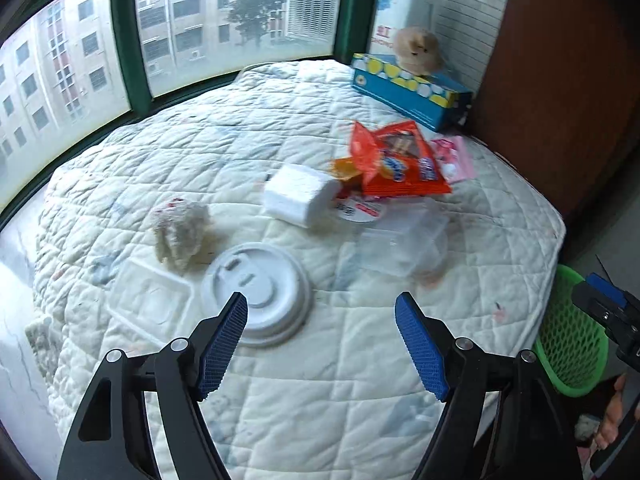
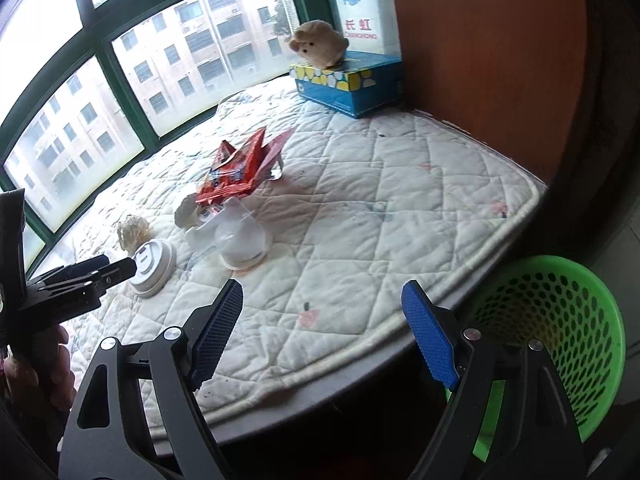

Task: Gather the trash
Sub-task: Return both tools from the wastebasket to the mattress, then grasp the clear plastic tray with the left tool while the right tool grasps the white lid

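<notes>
Though blurred, red wrapper (image 1: 400,162) lengthwise toward window.

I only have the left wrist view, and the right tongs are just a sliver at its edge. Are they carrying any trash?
Observer: No. The right wrist view shows the right tongs open, with nothing between them.
Operator: Can you see into the green basket?
Observer: Partly. The green basket sits below the mattress edge with its mouth facing that camera. The mesh walls I can see show no trash, but the bottom is hidden behind the tongs.
</notes>
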`<state>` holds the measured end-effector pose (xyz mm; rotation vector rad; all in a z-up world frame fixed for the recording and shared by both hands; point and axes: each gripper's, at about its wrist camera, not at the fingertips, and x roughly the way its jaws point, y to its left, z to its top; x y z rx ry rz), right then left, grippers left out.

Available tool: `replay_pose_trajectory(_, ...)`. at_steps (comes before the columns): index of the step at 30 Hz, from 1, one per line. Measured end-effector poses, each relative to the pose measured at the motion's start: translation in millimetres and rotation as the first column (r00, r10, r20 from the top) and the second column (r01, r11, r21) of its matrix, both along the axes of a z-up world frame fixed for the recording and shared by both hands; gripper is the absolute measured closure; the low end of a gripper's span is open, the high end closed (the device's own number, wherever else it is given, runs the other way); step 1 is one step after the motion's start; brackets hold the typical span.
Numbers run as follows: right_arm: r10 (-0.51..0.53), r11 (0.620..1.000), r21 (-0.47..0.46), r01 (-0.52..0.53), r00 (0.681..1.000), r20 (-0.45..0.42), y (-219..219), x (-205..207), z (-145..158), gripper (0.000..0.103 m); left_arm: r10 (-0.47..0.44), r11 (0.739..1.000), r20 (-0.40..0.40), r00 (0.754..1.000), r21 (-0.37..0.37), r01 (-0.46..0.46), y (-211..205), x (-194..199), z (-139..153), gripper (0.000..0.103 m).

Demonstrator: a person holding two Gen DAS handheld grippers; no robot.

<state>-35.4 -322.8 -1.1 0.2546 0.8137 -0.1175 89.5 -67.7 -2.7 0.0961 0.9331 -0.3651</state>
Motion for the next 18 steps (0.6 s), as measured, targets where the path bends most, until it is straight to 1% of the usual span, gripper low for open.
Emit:
replay_pose_trajectory(2,0.03,1.0,0.002,-0.03,1.0,-0.001,11.9,8.2,0.5,0.022,0.069,0.998,0.002,0.998,0.01,-0.069,22.6,9.2,0.7,0.029)
replay_pose_trajectory(4,0.057,0.998,-0.003,-0.057,0.998,0.0,22.3,15.4,0.9,0.022,0.146,0.989,-0.007,0.989,0.013,-0.146,44.4,19.4,-1.2,0.029)
replay_pose_trajectory(7,0.096,0.995,-0.005,-0.096,0.995,0.0,36.4,25.7,0.6,0.022,0.262,0.965,-0.034,0.964,0.014,-0.262,79.5,32.4,-7.8,0.029)
replay_pose_trajectory(10,0.132,0.991,-0.009,-0.132,0.991,-0.002,48.8,34.9,0.0,0.022,0.35,0.936,-0.086,0.933,-0.001,-0.351,109.8,41.8,-18.9,0.031)
replay_pose_trajectory(12,0.157,0.988,-0.009,-0.157,0.988,-0.004,56.3,41.3,-1.3,0.022,0.381,0.923,-0.116,0.917,-0.011,-0.385,123.8,45.2,-26.2,0.032)
replay_pose_trajectory(13,0.166,0.986,-0.01,-0.166,0.986,-0.006,60.2,42.7,-2.0,0.022,0.388,0.919,-0.13,0.912,-0.013,-0.393,128.3,47.1,-30.1,0.036)
replay_pose_trajectory(16,0.197,0.98,-0.012,-0.197,0.98,-0.011,71.1,50.4,-3.2,0.022,0.413,0.906,-0.177,0.893,-0.018,-0.423,136.5,51.5,-42.8,0.041)
replay_pose_trajectory(18,0.216,0.976,-0.017,-0.217,0.976,-0.014,78.4,55.3,-4.3,0.022,0.429,0.893,-0.217,0.877,-0.043,-0.448,142.5,54.3,-51.3,0.042)
